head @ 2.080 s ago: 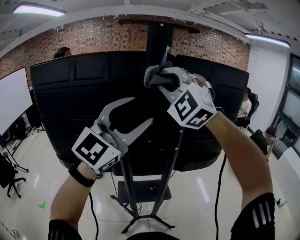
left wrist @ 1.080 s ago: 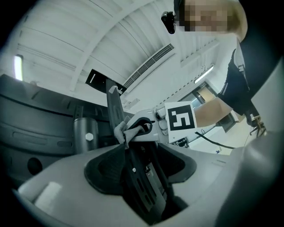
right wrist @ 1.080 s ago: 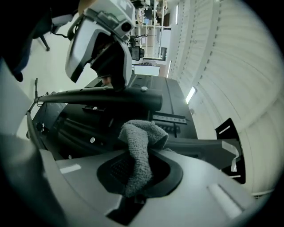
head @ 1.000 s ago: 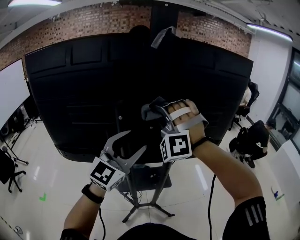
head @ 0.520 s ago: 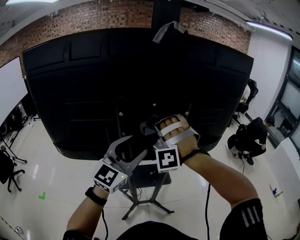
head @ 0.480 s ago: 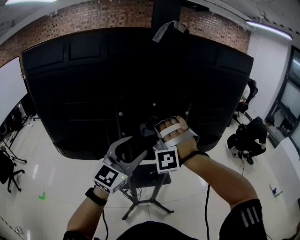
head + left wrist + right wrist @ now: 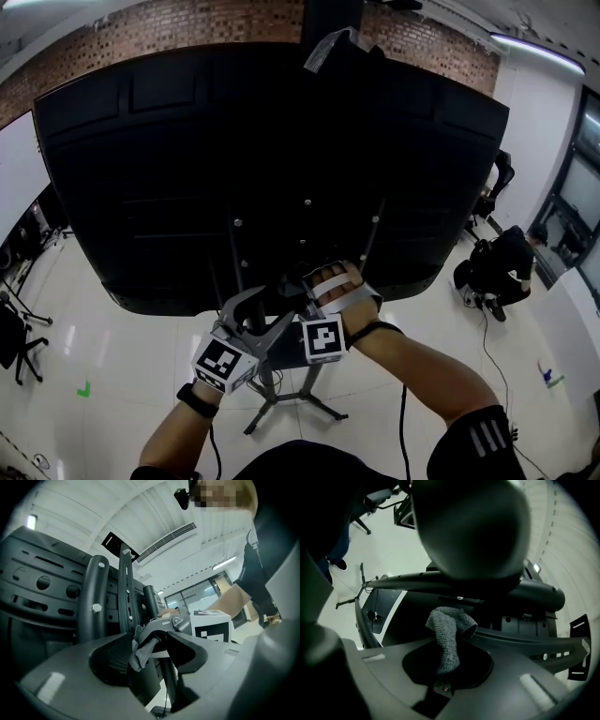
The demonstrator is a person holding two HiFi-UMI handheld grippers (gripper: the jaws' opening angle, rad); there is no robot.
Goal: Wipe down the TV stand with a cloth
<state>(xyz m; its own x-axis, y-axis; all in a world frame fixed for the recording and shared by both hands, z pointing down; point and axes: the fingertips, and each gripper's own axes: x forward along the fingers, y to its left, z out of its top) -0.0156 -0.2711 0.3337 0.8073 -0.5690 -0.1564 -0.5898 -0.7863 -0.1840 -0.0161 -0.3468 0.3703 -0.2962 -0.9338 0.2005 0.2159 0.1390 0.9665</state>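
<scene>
We see a red brick wall behind, a person in dark clothes at the right, and a green floor mark at the left.

Open-plan office or lab: a brick wall rose behind a TV stand, under strip lights, with a glossy white floor, a swivel chair and a person near glass doors.

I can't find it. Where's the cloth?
The grey cloth is pinched in the right hand-held gripper, by the TV stand's pole, low centre in head view.
</scene>
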